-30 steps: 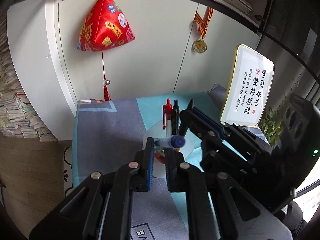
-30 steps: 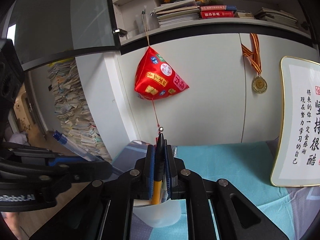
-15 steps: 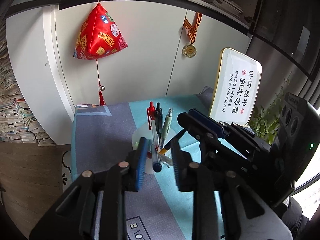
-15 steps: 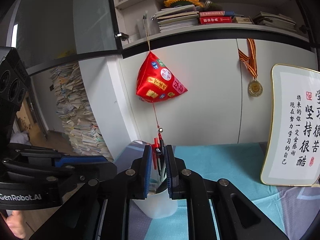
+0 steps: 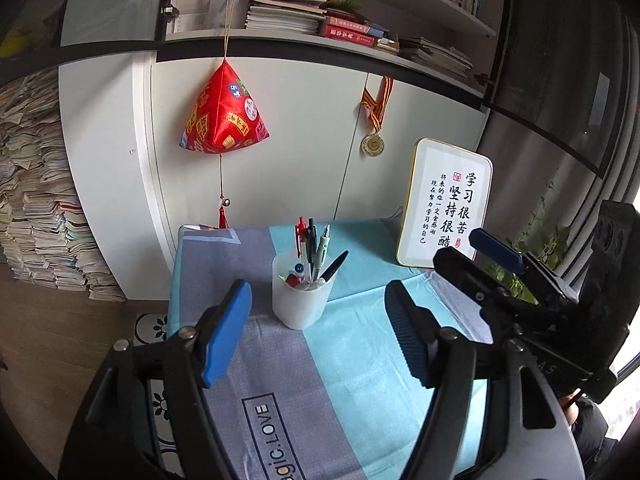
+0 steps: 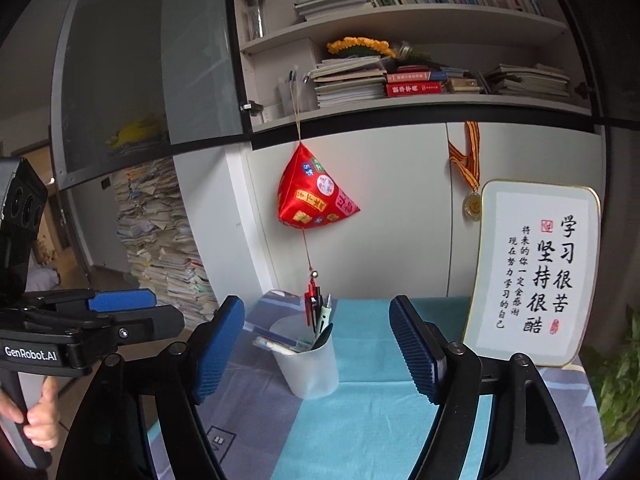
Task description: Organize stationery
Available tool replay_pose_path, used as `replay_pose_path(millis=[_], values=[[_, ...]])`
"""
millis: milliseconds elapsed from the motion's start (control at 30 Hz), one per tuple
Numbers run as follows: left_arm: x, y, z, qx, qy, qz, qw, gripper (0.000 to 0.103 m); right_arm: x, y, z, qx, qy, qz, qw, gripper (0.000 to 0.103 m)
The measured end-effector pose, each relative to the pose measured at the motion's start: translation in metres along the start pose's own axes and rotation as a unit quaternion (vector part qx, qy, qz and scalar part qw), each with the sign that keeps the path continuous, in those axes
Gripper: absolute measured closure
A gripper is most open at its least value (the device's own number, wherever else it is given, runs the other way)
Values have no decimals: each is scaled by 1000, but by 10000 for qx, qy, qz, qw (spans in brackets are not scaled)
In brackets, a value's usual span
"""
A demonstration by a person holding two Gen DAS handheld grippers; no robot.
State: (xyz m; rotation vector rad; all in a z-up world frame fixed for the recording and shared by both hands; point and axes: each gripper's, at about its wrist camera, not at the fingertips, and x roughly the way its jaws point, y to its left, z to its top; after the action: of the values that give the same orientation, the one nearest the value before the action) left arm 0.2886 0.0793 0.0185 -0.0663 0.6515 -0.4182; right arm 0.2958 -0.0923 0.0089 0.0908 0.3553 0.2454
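Both the left gripper [image 5: 318,330] and the right gripper [image 6: 316,346] had just opened, fingers spread and empty. The released pens stood in the translucent white plastic cup [image 5: 302,300] on the blue-grey cloth [image 5: 360,380]; that placement appeared complete.

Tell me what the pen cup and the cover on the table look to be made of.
Pen cup: probably frosted, translucent plastic with a matte finish; the pens' lower ends show dimly through its wall. Table cover: woven fabric, likely cotton, matte; it shows soft creases, printed lettering and grey and turquoise blocks, with no shine.
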Motion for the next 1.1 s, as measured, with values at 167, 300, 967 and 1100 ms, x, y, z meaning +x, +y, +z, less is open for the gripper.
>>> replay_pose_path(millis=[167, 300, 967, 1100], values=[[-25, -10, -24, 97, -177, 259, 9995, 34, -40, 7, -5, -53, 206, -342, 9992, 23], [-39, -17, -41, 109, -260, 513, 9983, 31, -70, 14, -12, -156, 367, -629, 9972, 23], [-111, -66, -93, 254, -869, 1105, 9897, 3, -168, 18, -26, -97, 739, -1397, 9874, 10], [-124, -79, -100, 345, -1033, 1320, 9853, 1, -181, 17, -29, -153, 723, -1569, 9848, 7]])
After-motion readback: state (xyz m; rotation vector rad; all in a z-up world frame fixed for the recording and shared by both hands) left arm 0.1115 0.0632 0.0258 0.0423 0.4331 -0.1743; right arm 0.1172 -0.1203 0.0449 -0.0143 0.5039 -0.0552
